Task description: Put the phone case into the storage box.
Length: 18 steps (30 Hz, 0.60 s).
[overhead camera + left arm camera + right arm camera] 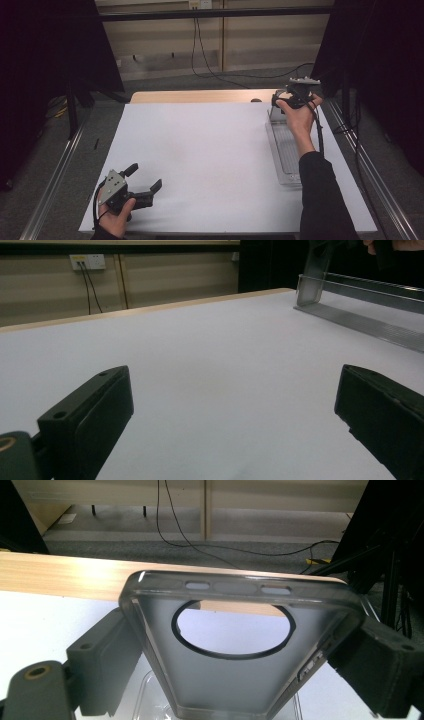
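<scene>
Black fingers (102,662) of the right gripper (240,665) rise close to its camera and are clamped on the two long side edges of a translucent grey phone case (235,680), which stands tilted between them with its round camera cut-out uppermost and its long axis running up and away from the hand. Just beneath the case, a clear plastic tray (150,695) shows through at the bottom of that view. From the high view, the right gripper (295,97) is held at the far right of the counter (200,160), above the far end of the tray (285,145), whose long axis runs toward and away from the person along the right edge; the case therefore hangs over the tray's far end, and any setting-down would seem to turn on lowering it straight along that axis. The left gripper (145,180) rests near the front left corner, its fingers (87,412) spread wide apart with nothing between them, well apart from the tray (360,305), so the right hand is plainly the nearer. A white sheet covers the counter, leaving a wooden strip (200,96) bare at the far edge. Beyond lie grey carpet, trailing cables, a pale wall with a socket (88,261), and dark drapes at both sides.
</scene>
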Tool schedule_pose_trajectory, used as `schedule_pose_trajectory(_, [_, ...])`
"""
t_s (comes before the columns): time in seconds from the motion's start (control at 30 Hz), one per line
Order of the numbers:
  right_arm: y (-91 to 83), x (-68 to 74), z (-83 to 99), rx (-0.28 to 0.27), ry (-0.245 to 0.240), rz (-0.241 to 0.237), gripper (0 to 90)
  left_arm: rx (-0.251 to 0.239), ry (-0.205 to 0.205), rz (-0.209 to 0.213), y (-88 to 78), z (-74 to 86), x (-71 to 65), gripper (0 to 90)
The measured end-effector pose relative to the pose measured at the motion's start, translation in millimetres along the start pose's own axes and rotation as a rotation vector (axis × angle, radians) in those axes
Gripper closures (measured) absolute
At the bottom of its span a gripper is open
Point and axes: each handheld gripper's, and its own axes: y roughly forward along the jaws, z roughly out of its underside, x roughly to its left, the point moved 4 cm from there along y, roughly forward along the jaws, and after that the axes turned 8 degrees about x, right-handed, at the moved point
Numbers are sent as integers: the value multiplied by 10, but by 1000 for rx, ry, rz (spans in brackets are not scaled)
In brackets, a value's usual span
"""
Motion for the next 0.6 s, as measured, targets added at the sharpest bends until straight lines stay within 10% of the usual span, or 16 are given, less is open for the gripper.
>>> schedule_pose_trajectory(0.6, [40, -9, 13, 10, -5, -32, 40, 1, 4, -1, -1, 1, 4, 22])
